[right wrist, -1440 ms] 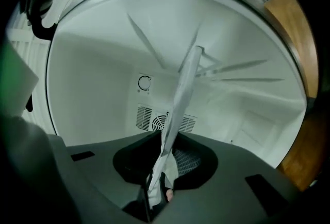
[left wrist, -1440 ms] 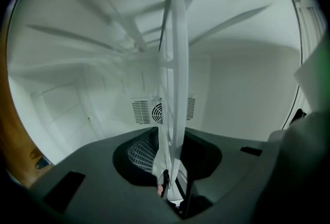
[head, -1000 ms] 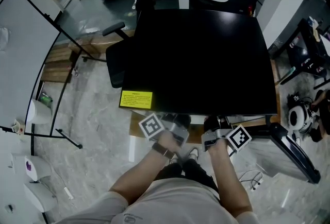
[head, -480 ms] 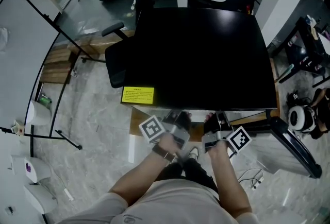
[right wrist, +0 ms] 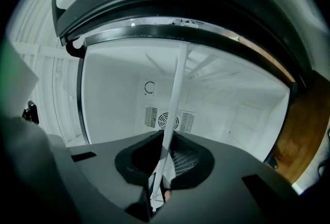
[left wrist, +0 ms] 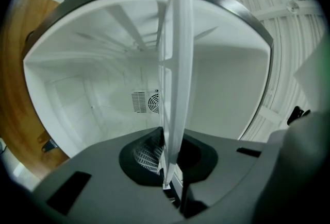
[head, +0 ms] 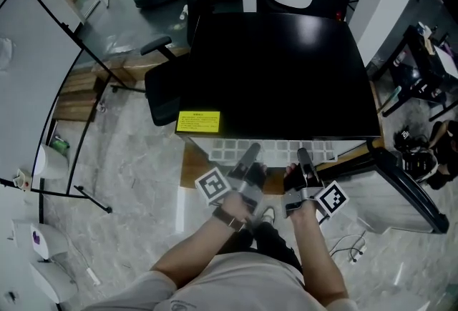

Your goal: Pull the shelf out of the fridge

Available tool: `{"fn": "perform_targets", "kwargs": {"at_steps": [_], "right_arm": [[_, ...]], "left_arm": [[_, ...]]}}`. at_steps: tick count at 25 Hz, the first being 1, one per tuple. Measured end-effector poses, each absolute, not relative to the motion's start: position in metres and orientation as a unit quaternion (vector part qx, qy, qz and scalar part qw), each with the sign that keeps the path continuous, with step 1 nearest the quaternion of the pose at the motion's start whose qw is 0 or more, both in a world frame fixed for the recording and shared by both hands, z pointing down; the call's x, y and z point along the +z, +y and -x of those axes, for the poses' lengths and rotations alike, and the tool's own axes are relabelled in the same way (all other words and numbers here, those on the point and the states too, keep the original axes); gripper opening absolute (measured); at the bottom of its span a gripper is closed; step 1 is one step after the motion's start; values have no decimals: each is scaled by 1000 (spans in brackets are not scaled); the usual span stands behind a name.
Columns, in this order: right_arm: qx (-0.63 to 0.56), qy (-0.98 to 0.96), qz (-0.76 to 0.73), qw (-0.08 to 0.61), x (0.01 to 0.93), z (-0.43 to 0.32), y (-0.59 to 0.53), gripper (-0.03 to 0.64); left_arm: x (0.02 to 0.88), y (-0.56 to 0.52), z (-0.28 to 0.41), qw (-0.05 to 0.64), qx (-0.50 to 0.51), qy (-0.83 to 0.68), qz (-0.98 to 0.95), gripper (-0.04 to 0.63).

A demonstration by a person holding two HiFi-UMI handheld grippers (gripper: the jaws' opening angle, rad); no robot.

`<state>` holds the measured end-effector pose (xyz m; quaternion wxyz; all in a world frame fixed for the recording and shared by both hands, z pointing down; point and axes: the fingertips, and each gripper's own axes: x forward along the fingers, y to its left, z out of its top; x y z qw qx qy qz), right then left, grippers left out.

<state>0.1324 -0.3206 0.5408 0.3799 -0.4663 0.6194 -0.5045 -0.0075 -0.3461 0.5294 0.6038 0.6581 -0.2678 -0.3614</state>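
The white shelf [head: 272, 150] sticks out from under the front edge of the black fridge [head: 279, 73]. My left gripper [head: 250, 156] is shut on the shelf's front edge at the left, my right gripper [head: 303, 159] on the same edge at the right. In the left gripper view the shelf [left wrist: 175, 63] runs edge-on away from the gripper [left wrist: 167, 184] into the white fridge interior. The right gripper view shows the shelf [right wrist: 175, 94] as a thin white strip pinched in the gripper [right wrist: 154, 194]. The shelf's back part is hidden inside the fridge.
The fridge door [head: 404, 195] stands open at the right. A fan vent [left wrist: 144, 101] marks the fridge's back wall. A black office chair [head: 166, 84] stands left of the fridge, and a yellow label [head: 198, 121] sits on the fridge's front left corner. My legs are just behind the grippers.
Both grippers have moved back toward me with the shelf. The shelf's white front strip now shows past the fridge's front edge, where before it was hidden.
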Motion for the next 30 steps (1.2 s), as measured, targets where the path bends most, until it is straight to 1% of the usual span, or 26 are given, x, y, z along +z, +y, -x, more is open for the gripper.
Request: {"fn": "perform_targets", "kwargs": {"at_steps": [19,30], "right_arm": [[-494,621,465,393,541,-128,-269,43],[-515,611,456,391,535,-125,-230,44]], "left_arm": [[529,-293,11,606,-352,-251,-668,28],[525,-256,15,606,-357,-269,-658,28]]}}
